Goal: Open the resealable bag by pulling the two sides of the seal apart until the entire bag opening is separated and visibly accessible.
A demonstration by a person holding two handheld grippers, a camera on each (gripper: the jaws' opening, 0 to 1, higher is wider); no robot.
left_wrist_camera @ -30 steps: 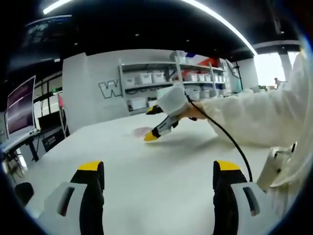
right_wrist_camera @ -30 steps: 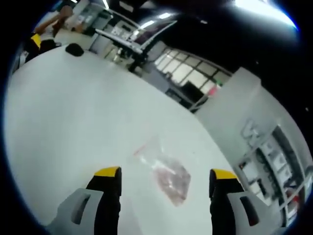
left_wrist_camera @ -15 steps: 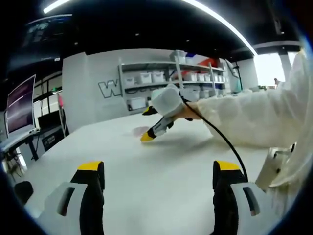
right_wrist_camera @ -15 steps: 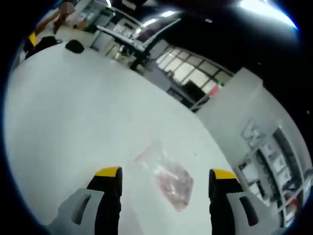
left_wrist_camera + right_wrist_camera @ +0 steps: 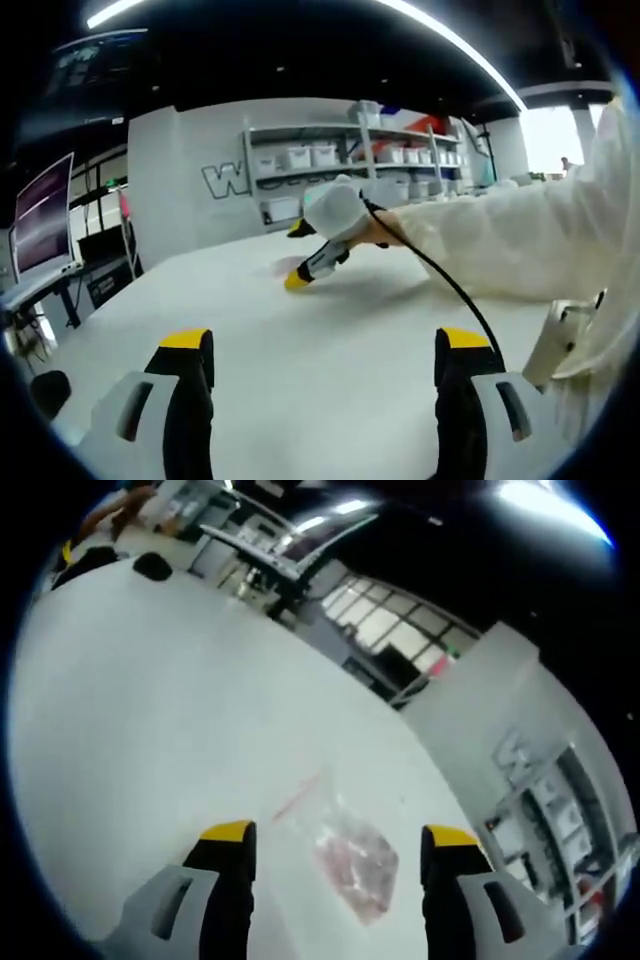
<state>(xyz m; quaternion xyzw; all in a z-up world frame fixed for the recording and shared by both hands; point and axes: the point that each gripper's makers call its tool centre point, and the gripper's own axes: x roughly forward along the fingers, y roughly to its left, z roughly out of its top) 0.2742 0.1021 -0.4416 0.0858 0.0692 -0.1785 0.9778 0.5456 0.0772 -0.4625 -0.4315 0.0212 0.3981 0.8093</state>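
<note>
bag: resealable bag (image 5: 345, 855) flat on the white table (image 5: 150, 710), seal shut
right gripper (image 5: 335, 850): jaws apart, right over the bag
left gripper (image 5: 325, 350): jaws apart, well back from bag
step: approach
next: pinch one seal side

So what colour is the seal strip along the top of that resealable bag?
Red or pinkish, on the clear resealable bag; the right gripper view shows it best.
</note>
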